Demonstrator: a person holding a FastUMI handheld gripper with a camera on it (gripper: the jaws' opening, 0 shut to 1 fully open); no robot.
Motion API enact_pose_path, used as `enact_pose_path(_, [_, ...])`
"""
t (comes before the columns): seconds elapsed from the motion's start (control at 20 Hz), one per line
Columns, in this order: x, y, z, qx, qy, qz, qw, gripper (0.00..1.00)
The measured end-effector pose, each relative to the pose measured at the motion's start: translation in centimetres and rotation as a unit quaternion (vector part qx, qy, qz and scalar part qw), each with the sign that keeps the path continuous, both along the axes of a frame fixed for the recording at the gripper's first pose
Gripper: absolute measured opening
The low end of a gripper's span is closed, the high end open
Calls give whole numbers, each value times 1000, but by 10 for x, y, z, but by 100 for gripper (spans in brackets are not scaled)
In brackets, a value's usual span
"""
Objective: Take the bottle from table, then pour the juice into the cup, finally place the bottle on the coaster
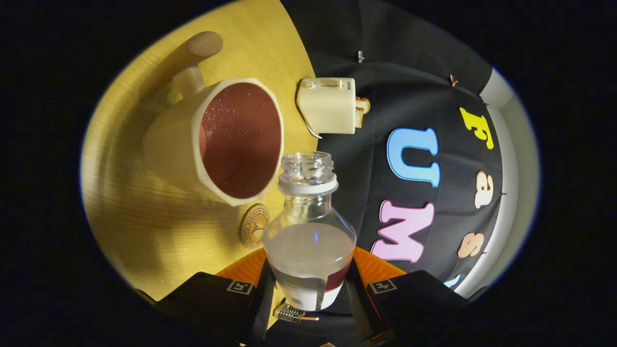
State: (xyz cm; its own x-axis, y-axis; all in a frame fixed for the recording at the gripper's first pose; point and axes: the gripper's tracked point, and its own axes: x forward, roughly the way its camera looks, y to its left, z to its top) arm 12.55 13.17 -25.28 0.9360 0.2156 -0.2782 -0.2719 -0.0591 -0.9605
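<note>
My gripper (308, 294) is shut on a clear, uncapped plastic bottle (308, 231), one finger pressing each side of its labelled body. The bottle holds a pale cloudy liquid up to its shoulder and is tilted along with the whole view. Its open mouth (307, 166) sits beside the rim of a cream cup (231, 140), apart from it. The cup has a dark red inside dotted with drops and a wooden handle (181, 62). A small round wooden coaster (254, 225) lies on the table between the cup and the bottle's shoulder.
The yellow wooden table (140, 212) carries the cup and coaster. A cream toaster (328, 106) holding a slice of bread stands at the table's far edge beyond the cup. The black cloth wall lies behind the bottle.
</note>
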Motion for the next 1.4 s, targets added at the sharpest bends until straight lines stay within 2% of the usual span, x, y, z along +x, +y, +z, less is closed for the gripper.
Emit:
enact_pose_path(0.5, [1, 11, 13, -82, -35, 59, 994, 71])
enact_pose_path(0.8, [7, 15, 19, -125, -53, 81, 987, 71])
enact_pose_path(1.4, [14, 15, 31, -168, -74, 106, 977, 71])
